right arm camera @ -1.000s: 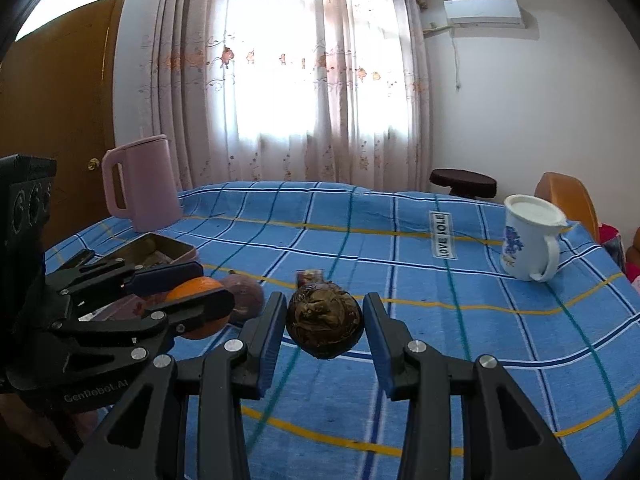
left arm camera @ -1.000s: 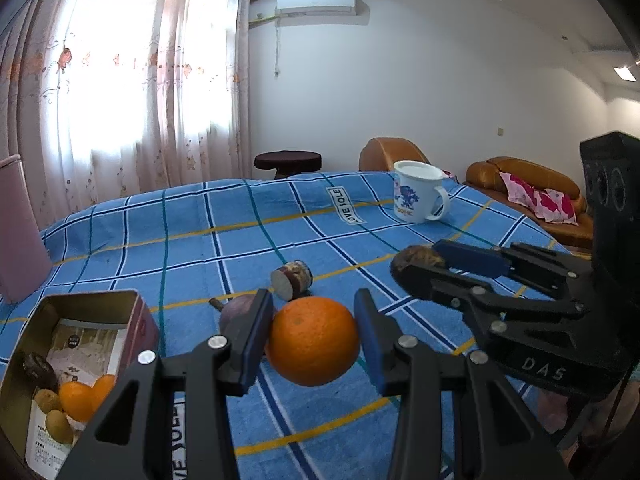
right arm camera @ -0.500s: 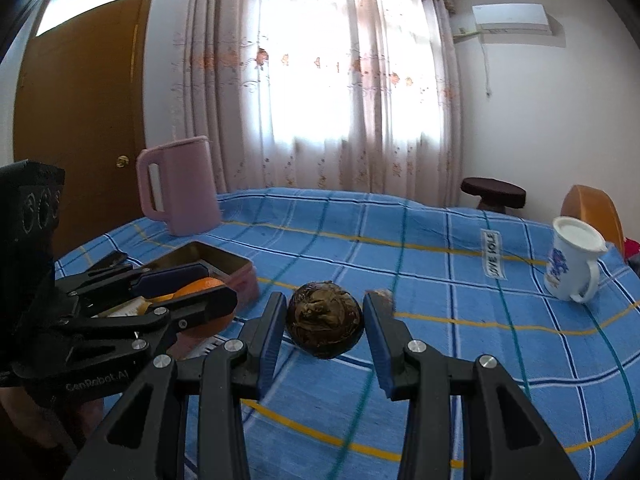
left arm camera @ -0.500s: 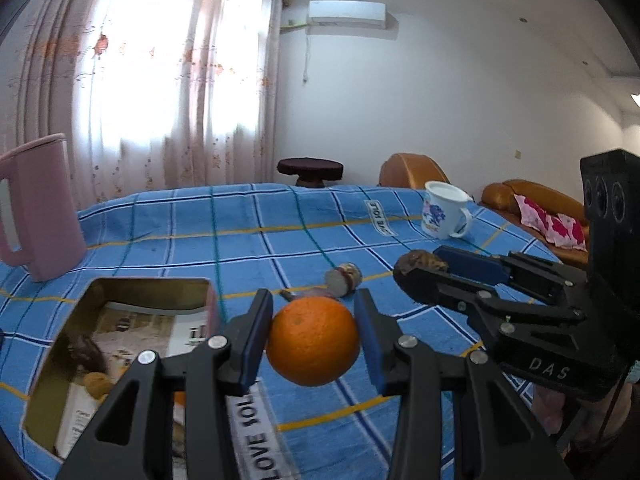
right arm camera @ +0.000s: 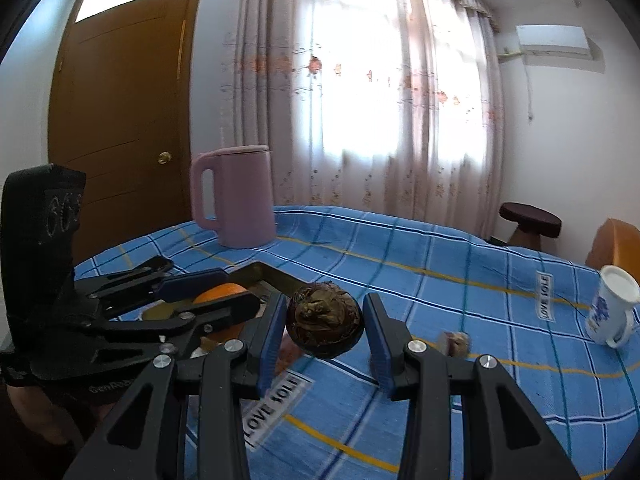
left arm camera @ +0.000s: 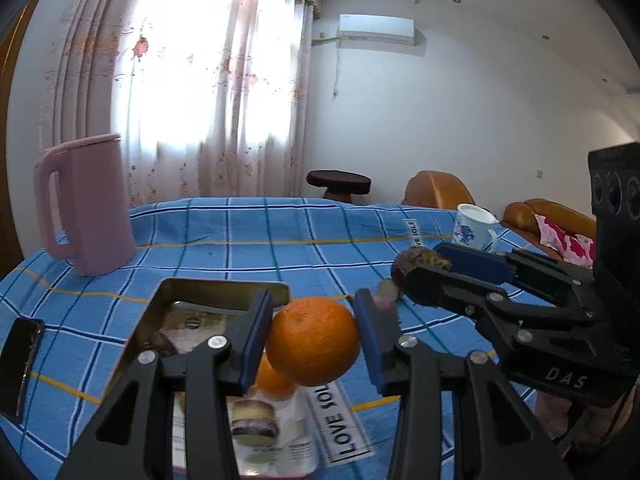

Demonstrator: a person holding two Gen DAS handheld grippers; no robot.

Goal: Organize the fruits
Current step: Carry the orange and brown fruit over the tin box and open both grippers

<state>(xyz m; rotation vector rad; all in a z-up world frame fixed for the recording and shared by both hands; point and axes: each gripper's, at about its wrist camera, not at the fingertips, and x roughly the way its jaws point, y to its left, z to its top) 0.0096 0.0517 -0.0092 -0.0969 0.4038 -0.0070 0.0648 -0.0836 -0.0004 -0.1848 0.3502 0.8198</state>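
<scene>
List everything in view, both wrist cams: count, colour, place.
round orange fruit: 1, orange, gripped above tin's near right corner
dark wrinkled round fruit: 1, brown, gripped above the cloth
open rectangular metal tin: 1, gold, on cloth, holds another orange and other small items
blue plaid tablecloth: 1, blue, covers table
pink lidded jug: 1, pink, far left
white floral mug: 1, white/blue, far right
small cut fruit piece: 1, blurred, on cloth
black phone: 1, left edge
dark round stool: 1, behind table
left gripper: black, blue pads
right gripper: black, blue pads
</scene>
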